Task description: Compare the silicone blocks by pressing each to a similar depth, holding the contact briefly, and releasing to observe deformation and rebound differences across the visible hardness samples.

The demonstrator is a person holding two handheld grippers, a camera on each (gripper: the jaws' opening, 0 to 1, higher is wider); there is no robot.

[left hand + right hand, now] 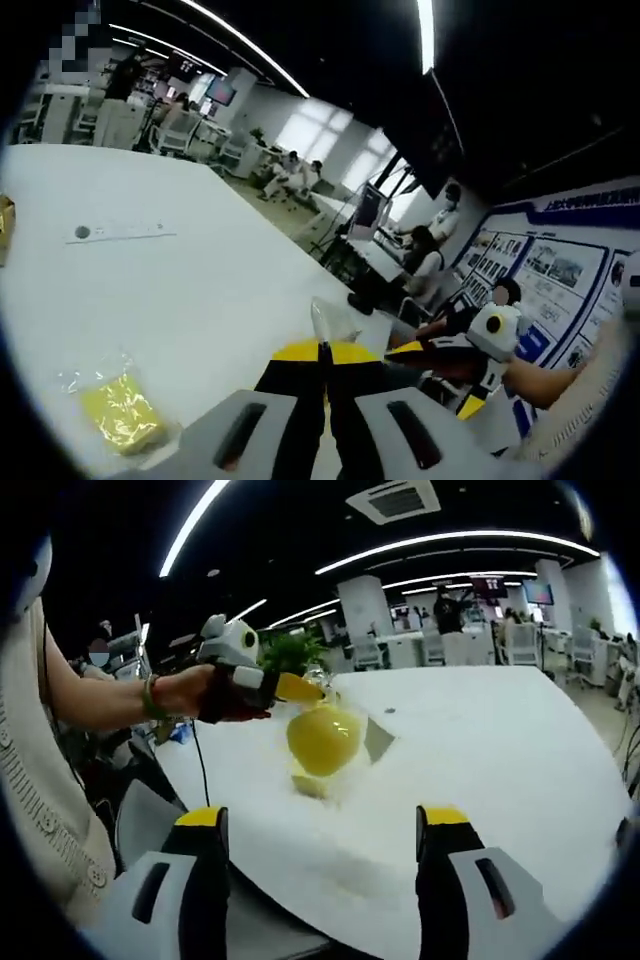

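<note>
My left gripper (322, 348) is shut, pinching the top of a clear plastic bag (326, 322). In the right gripper view that left gripper (300, 688), held by a hand, lifts the bag with a round yellow silicone block (322, 738) hanging just above the white table (500, 750). A small yellow piece (310, 783) lies under it. Another bagged yellow block (120, 415) rests on the table at the lower left of the left gripper view. My right gripper (322, 820) stands wide open, well short of the hanging block. The right gripper (455, 375) shows beyond the table's edge.
The table's near edge (330, 895) runs below the right jaws. A yellowish object (5, 222) sits at the far left edge, and a thin marked strip (120, 235) lies mid-table. People sit past the far corner (420, 265); a plant (290, 652) stands behind the left gripper.
</note>
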